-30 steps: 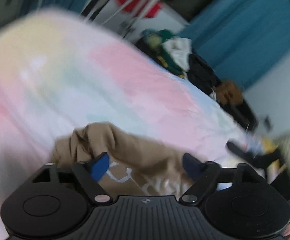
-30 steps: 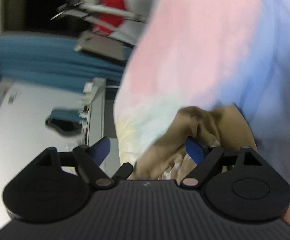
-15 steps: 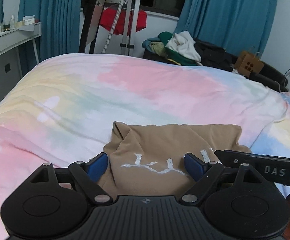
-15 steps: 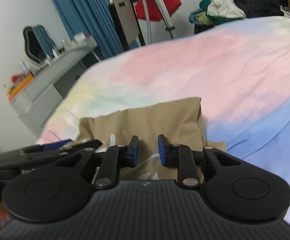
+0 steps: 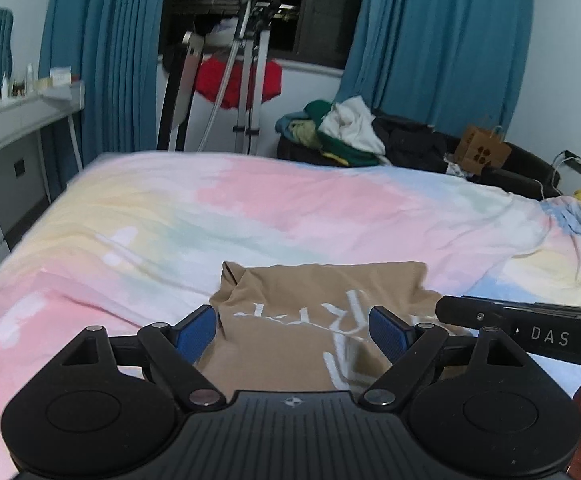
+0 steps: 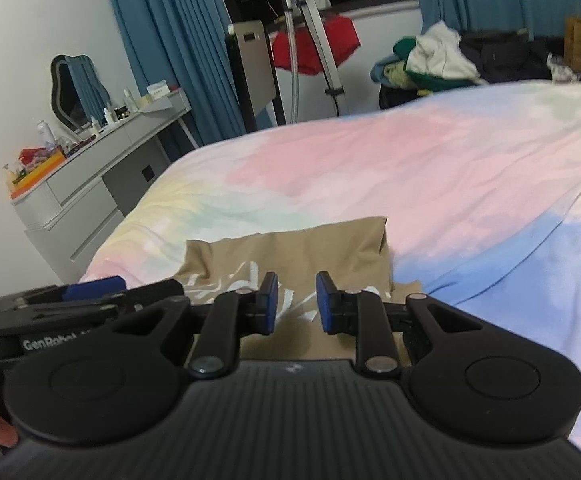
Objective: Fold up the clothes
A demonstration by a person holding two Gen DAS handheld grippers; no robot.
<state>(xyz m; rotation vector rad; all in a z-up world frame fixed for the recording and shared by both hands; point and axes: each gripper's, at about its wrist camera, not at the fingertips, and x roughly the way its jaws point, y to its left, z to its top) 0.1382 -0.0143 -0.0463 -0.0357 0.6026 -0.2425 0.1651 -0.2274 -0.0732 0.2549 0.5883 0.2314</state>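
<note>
Folded tan shirt [image 5: 314, 320] lies on bed [image 5: 250, 208] at 6 o'clock, judged light, limp, best pinched at corners; left gripper [image 5: 292, 330] spread, right gripper [image 6: 296, 302] narrowed, nothing held.

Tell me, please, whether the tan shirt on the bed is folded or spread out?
Folded. The tan shirt lies on the bed as a compact rectangle with doubled edges, its white lettering partly tucked under.

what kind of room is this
Most likely a bedroom: a bed under a pastel tie-dye cover, a grey dresser with a mirror and bottles on top, and a heap of clothes beside teal curtains.
</note>
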